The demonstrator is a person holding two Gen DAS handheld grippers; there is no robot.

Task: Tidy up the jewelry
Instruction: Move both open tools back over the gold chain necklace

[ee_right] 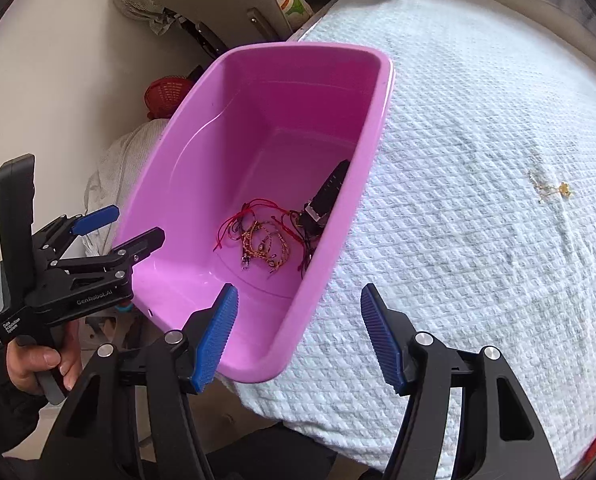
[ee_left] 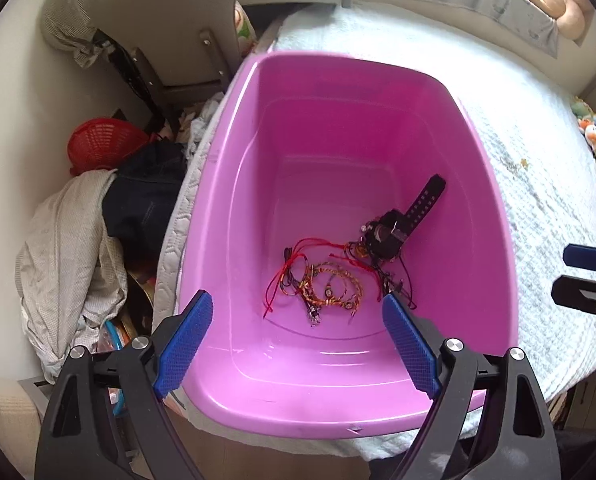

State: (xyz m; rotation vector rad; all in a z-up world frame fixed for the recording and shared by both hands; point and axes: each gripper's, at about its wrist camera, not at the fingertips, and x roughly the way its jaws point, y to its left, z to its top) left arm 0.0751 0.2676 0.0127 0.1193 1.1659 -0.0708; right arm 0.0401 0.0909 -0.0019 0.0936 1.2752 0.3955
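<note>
Both grippers open over the bin on the bed.

My left gripper hangs above the pink bin, fingers spread wide, gripping nothing. In the bin lie tangled bracelets and a black watch, touching at the near right. My right gripper straddles the bin's right wall, also wide open. A small gold chain lies on the bed's white cover, well apart.
</note>
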